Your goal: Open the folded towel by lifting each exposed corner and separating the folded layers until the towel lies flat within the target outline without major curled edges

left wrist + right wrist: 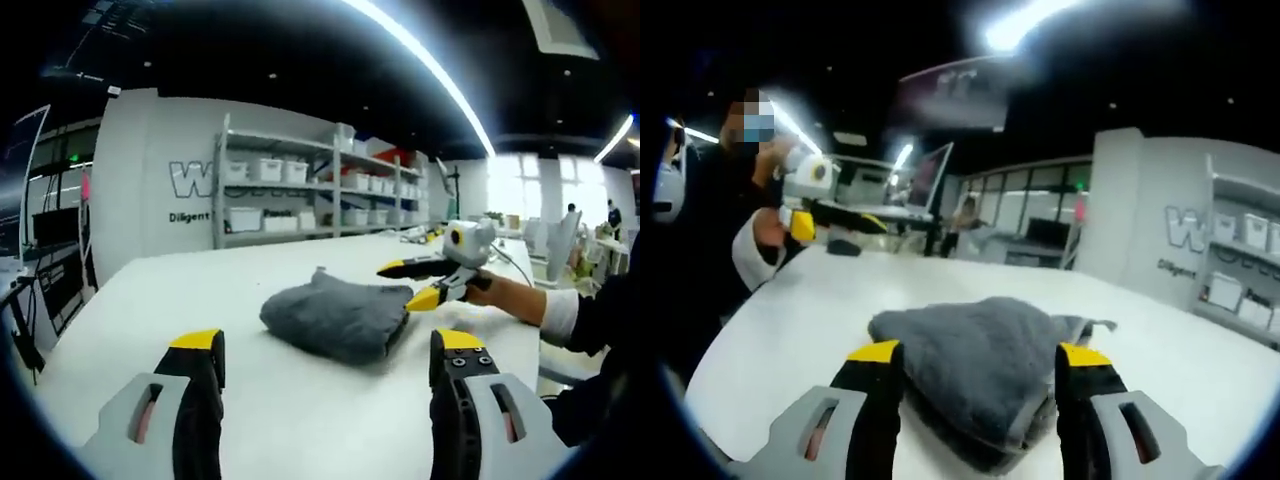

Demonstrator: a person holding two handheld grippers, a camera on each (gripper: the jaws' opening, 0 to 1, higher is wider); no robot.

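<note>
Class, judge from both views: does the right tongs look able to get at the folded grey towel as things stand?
Probably yes. The right tongs stands open, its jaws on either side of the grey towel, nothing between. The left tongs is open, short of it, on the white table.

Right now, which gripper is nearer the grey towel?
Right. The right gripper is open at the folded grey towel's edge, jaws astride it. The left gripper is open too, held back over bare table.

We saw each claw (325, 365) had grey bodies with black, yellow-tipped jaws, and the person wore a dark sleeve (605, 310) with a white cuff (560, 315).
</note>
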